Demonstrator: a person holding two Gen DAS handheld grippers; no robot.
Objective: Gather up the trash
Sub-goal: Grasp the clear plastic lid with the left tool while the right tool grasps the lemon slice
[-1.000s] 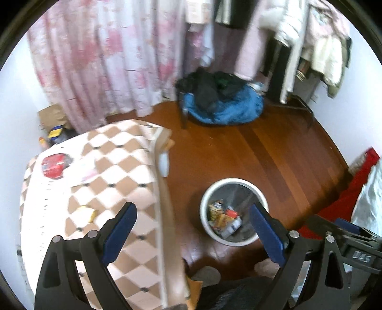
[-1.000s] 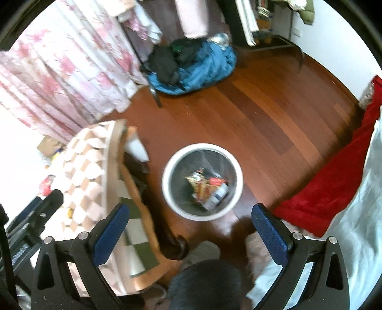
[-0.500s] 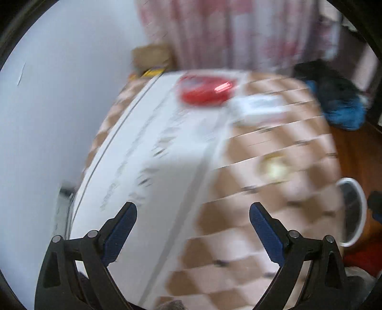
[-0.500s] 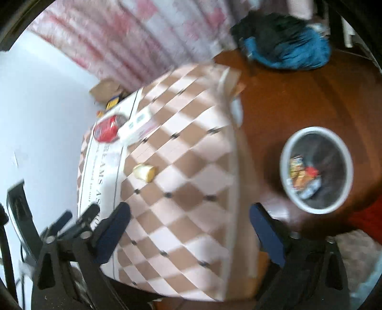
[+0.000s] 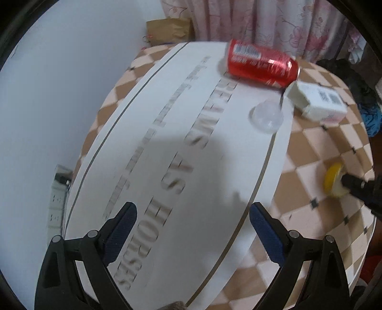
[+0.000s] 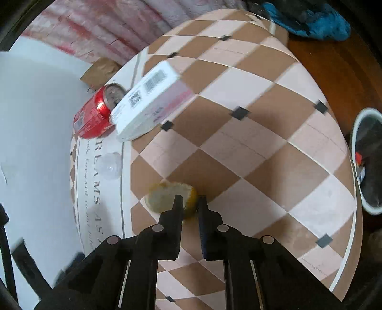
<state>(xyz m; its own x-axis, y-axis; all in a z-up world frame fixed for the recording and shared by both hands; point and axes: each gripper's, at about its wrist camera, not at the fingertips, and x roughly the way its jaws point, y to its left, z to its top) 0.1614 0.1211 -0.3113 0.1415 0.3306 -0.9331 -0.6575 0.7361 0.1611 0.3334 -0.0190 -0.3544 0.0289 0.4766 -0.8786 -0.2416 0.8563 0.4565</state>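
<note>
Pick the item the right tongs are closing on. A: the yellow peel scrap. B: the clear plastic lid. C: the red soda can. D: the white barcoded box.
A: in the right wrist view the right tongs are nearly shut around the yellow peel scrap on the checkered tablecloth, while the can, box and clear lid lie farther off, untouched.

A room with a checked tabletop, a white wall and pink curtains

The tabletop point(image 6: 250, 133) has a cloth with brown and pale pink squares and a wide white stripe with big letters on it. A plain white wall point(image 5: 59, 83) stands beside it. Pink curtains point(image 5: 274, 21) with flowers hang behind. A brown paper bag point(image 5: 169, 29) sits by the wall. The floor point(image 6: 334, 64) is dark brown wood. A blue and black heap of cloth point(image 6: 310, 21) lies on it.
</note>
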